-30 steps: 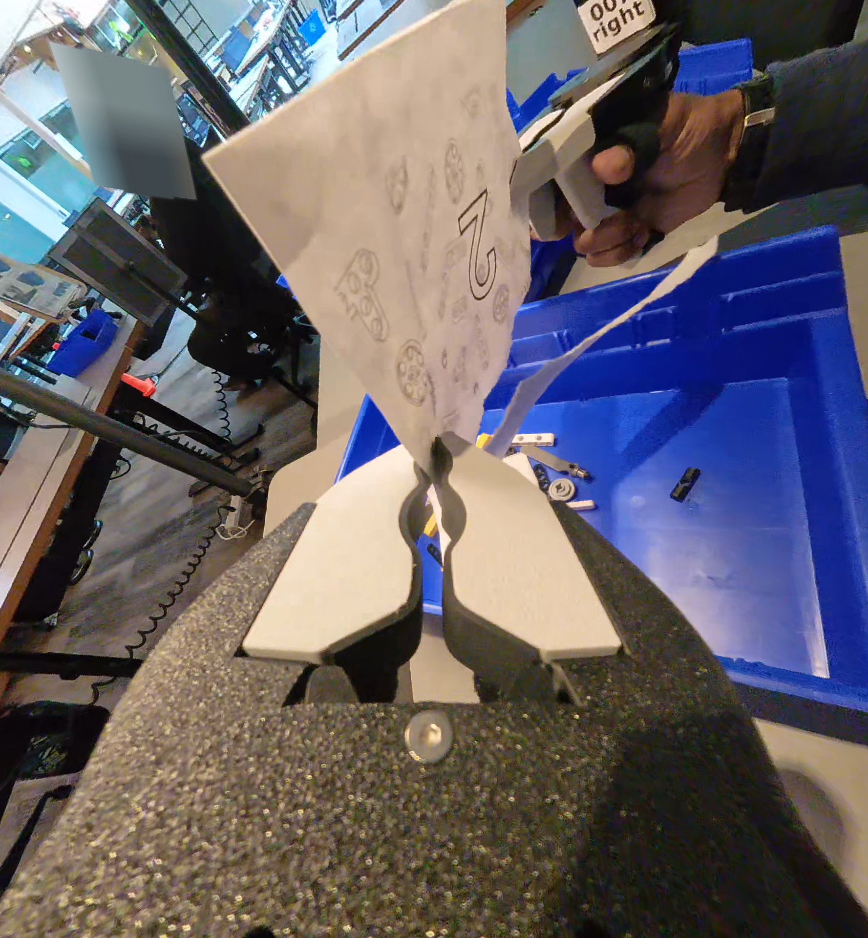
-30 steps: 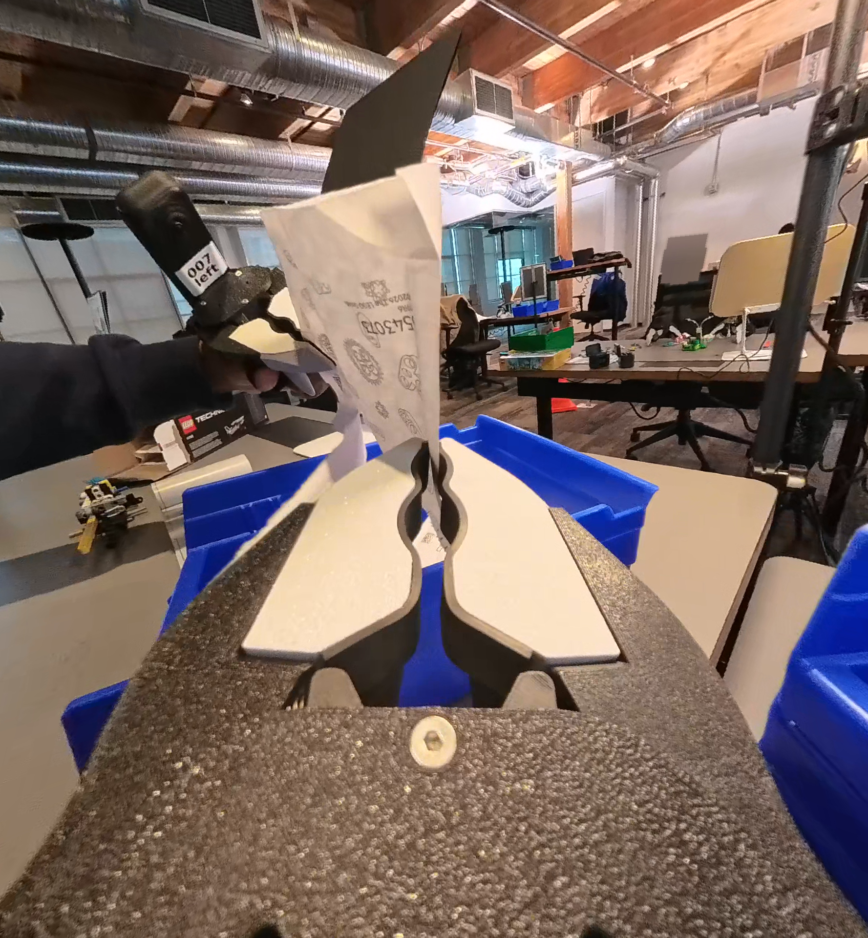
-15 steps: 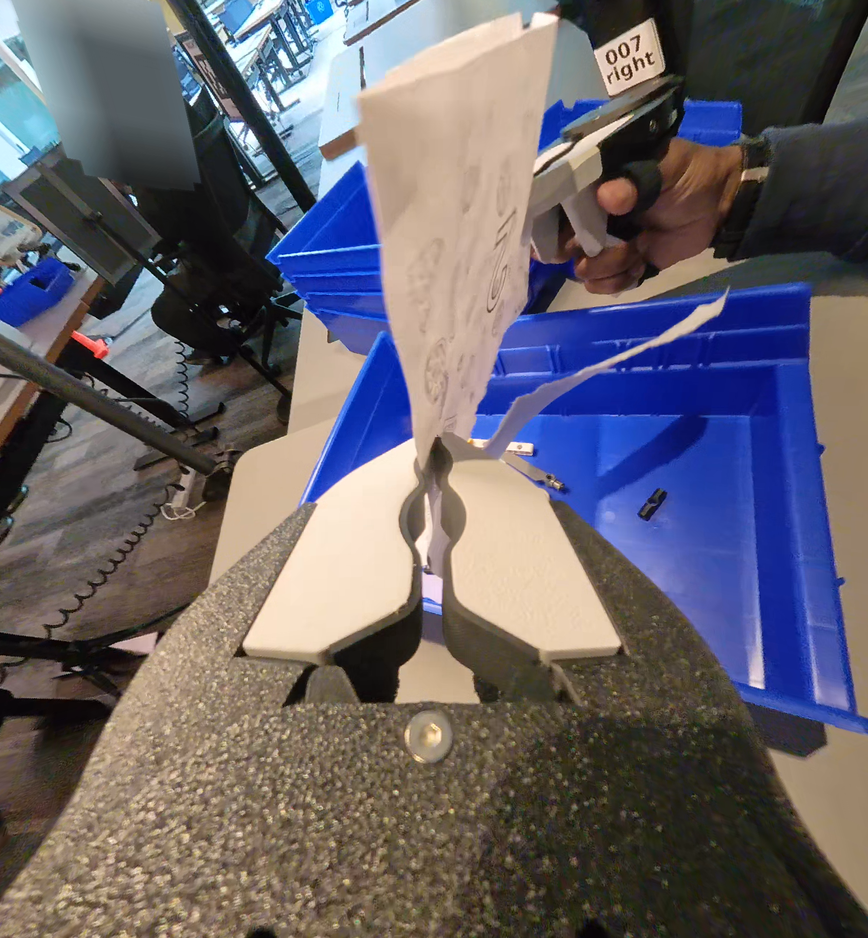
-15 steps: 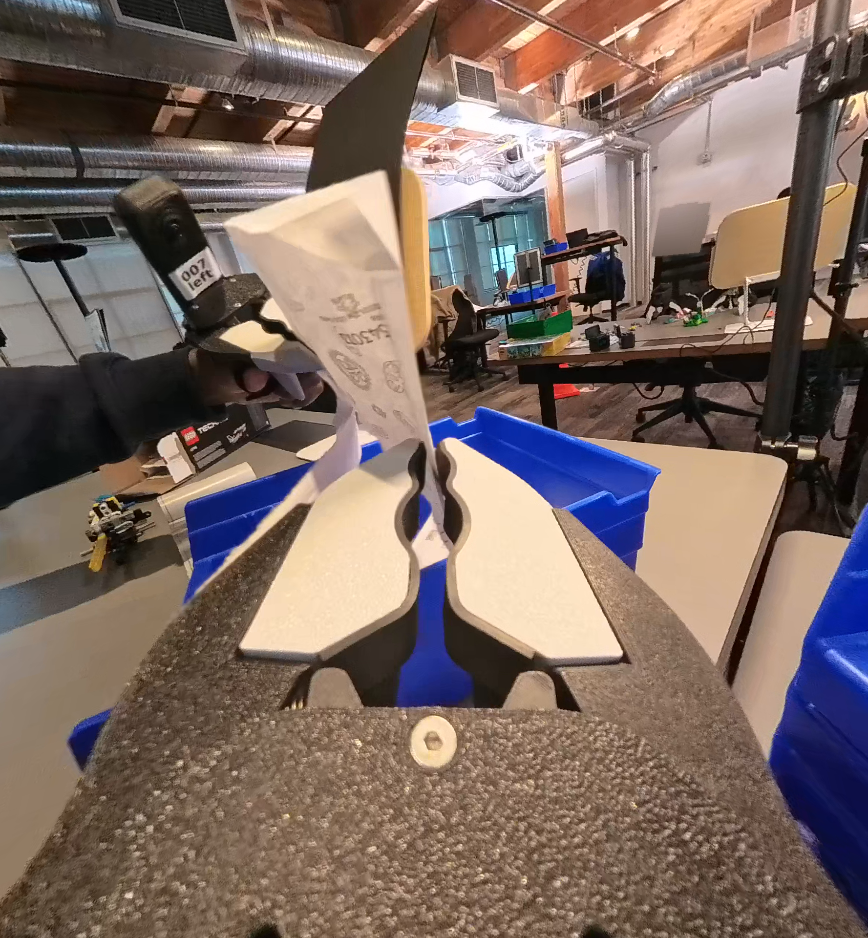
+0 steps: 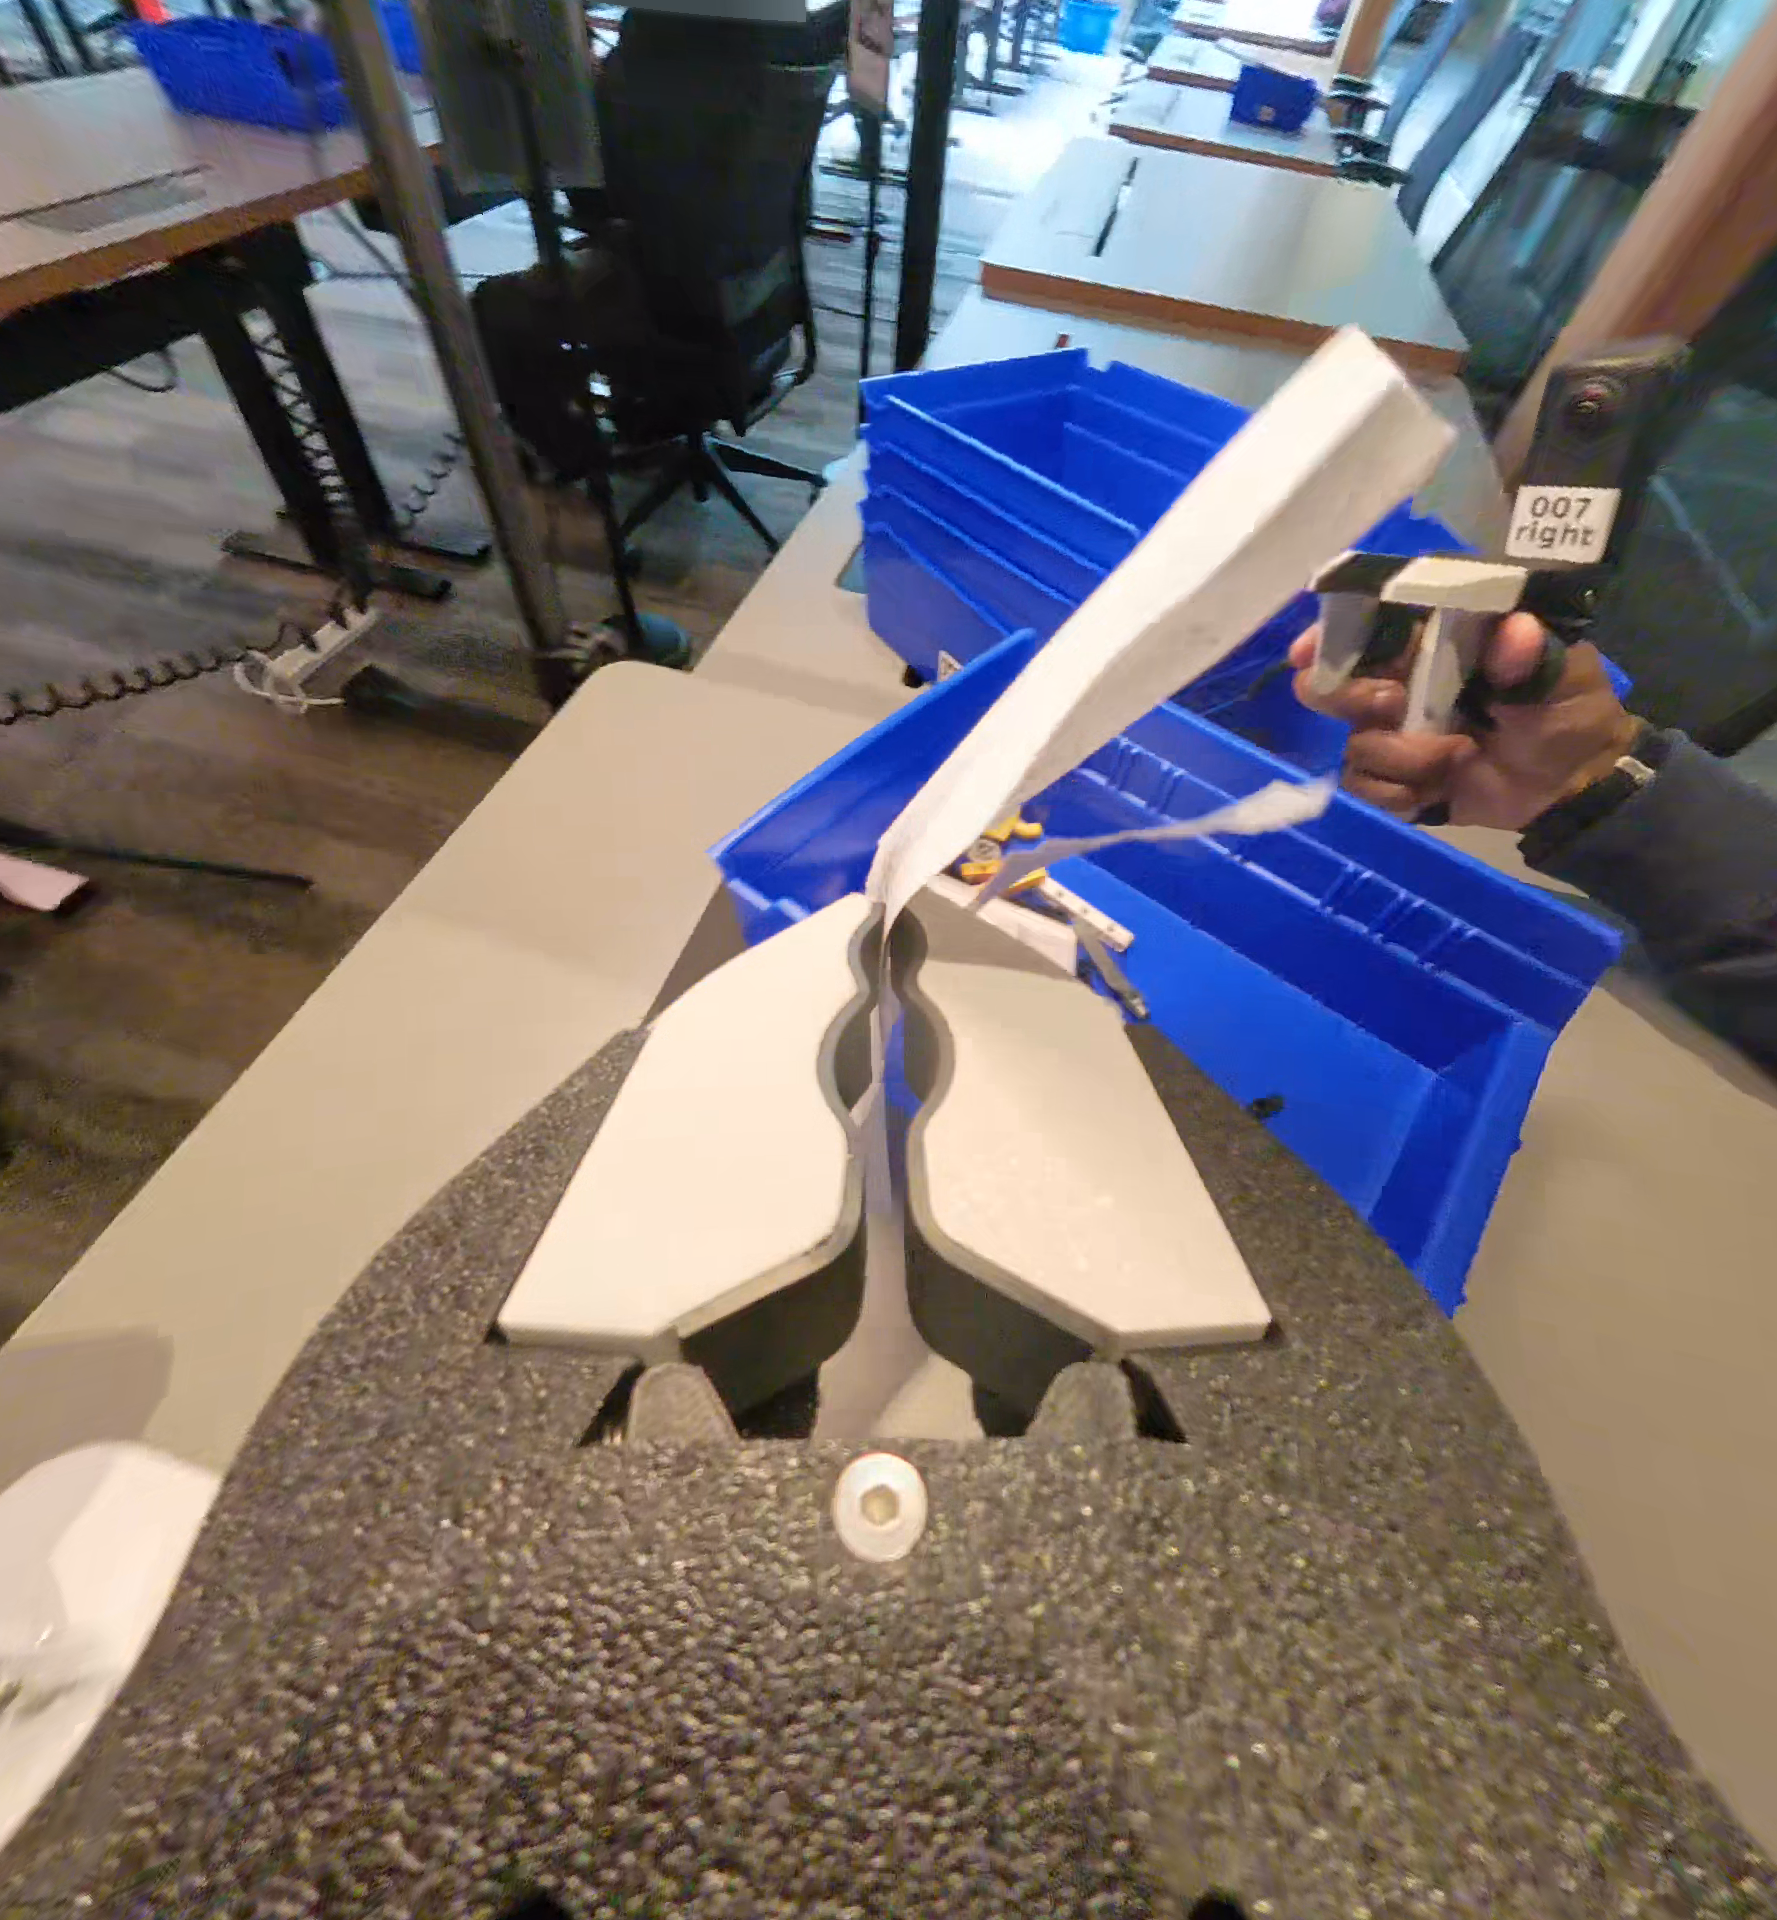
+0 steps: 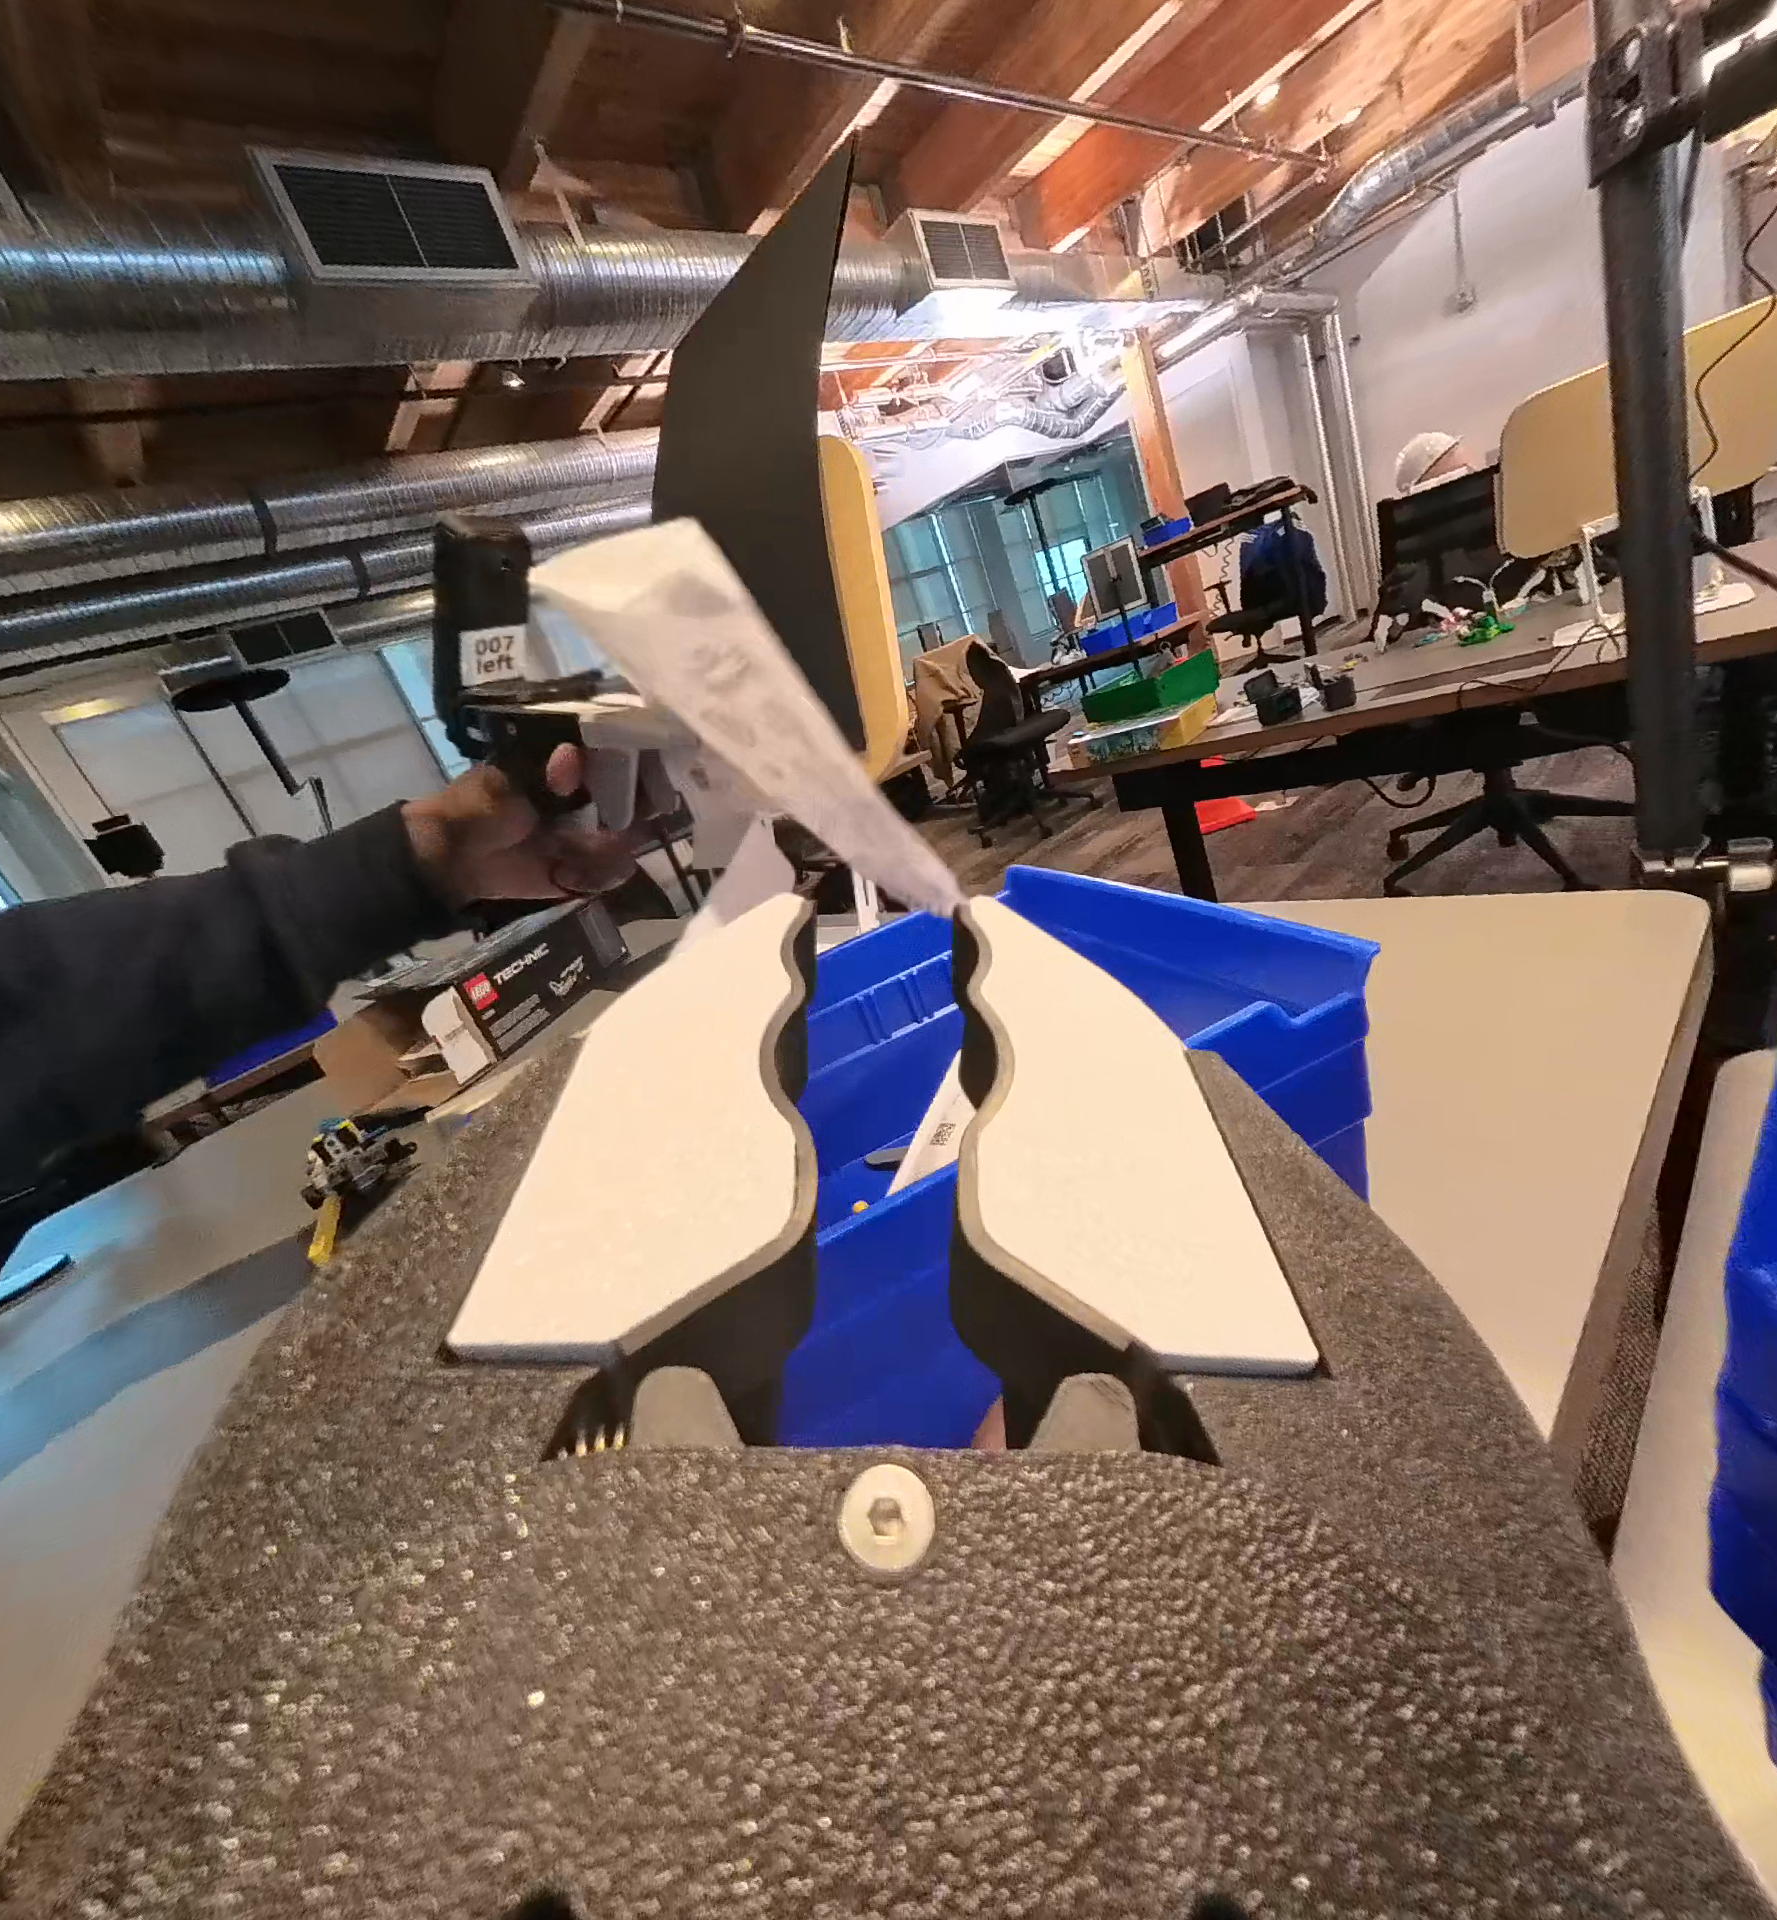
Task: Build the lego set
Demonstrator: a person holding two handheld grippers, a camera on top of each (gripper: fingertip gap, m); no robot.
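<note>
Paper bag, centre frame: white, faint grey printed part outlines.
Bin, right of centre: solid bright blue.
Left tongs: pale grey plates, black speckled housing.
Worktop: plain light grey.
Sleeve, right edge: dark navy.

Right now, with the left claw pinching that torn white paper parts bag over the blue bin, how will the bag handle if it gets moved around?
The paper bag looks floppy: it bends sideways above the left claw, and a torn strip trails loose. It is probably light, since a tip pinch holds it. It likely tears easily, given that ragged strip.
</note>
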